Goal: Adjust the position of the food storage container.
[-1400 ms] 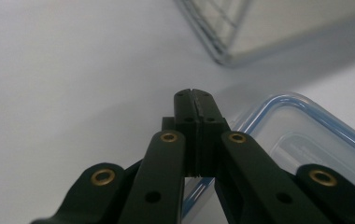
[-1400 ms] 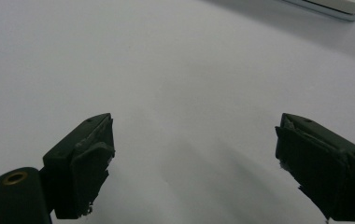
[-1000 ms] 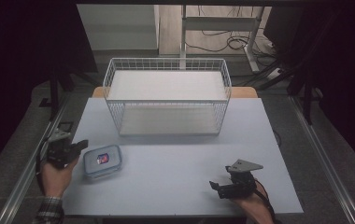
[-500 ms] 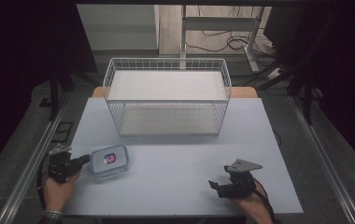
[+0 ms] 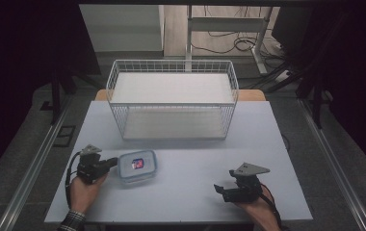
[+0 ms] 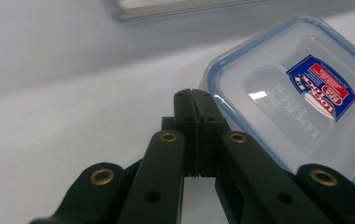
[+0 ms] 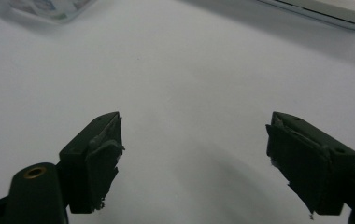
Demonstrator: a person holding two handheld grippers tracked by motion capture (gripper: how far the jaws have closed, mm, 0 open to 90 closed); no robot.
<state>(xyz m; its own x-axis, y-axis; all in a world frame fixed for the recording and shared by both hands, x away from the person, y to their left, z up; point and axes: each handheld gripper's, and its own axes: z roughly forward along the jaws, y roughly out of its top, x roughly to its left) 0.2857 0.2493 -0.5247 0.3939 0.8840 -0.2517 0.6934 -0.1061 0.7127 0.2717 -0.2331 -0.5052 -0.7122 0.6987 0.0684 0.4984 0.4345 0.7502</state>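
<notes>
Left gripper, fingers together, is pushing lidded container rightward across worktop; container is sitting farther from left edge than a second ago. Right gripper, fingers apart, nothing between, has just been narrowing.

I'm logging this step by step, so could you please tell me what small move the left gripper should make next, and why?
Probably keep nudging sideways toward the table's middle. The left gripper has its jaws shut, with the tips against the blue-rimmed edge of the lidded container, so it looks like a push rather than a grasp. The container lies flat on the table, well short of the wire basket. The right gripper, jaws open, holds nothing.
</notes>
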